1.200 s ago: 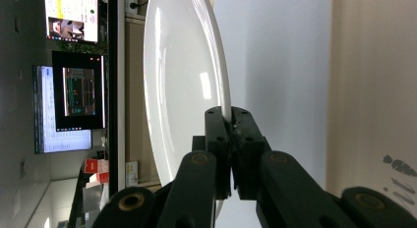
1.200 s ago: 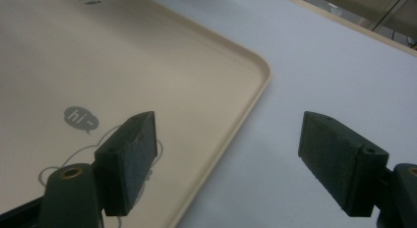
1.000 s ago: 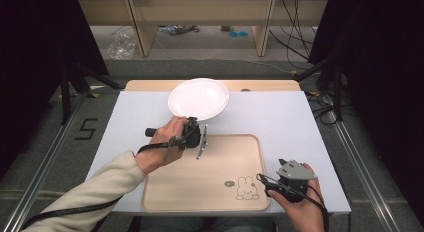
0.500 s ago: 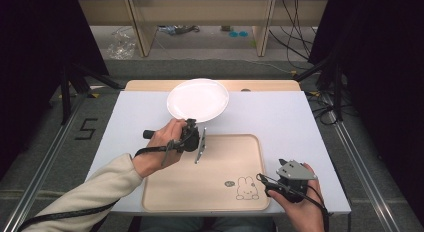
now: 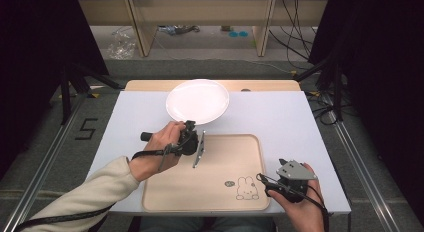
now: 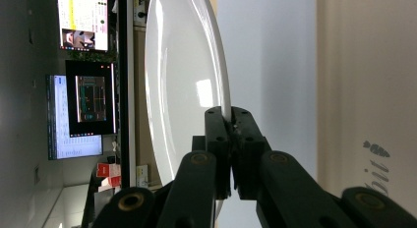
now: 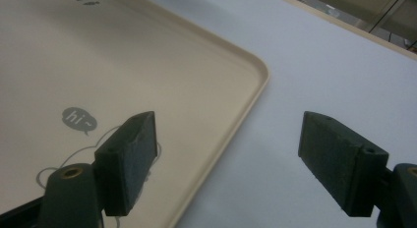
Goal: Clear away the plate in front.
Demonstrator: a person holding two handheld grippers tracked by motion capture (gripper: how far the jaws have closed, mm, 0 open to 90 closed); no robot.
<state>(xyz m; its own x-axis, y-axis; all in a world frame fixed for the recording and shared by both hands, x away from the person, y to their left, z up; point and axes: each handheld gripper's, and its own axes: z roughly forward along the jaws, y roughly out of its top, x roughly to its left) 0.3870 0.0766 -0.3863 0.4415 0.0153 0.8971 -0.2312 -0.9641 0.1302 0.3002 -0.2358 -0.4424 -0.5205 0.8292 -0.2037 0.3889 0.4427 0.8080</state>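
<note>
White and glossy, the plate (image 5: 197,101) lies on the table (image 5: 280,117) at twelve o'clock from our left gripper (image 5: 190,137), just beyond the beige tray (image 5: 220,192). In the left gripper view, its jaws pinch the plate's (image 6: 182,85) rim. In the right gripper view, our right gripper (image 7: 231,164) stands spread over the tray's (image 7: 206,105) corner.

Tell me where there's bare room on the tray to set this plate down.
Most of the tray is bare: the whole middle, from its far rim down to the rabbit print near the front right corner. The left gripper, shut on the white plate, crowds the far left corner. The right gripper hangs open over the tray's front right edge.
</note>
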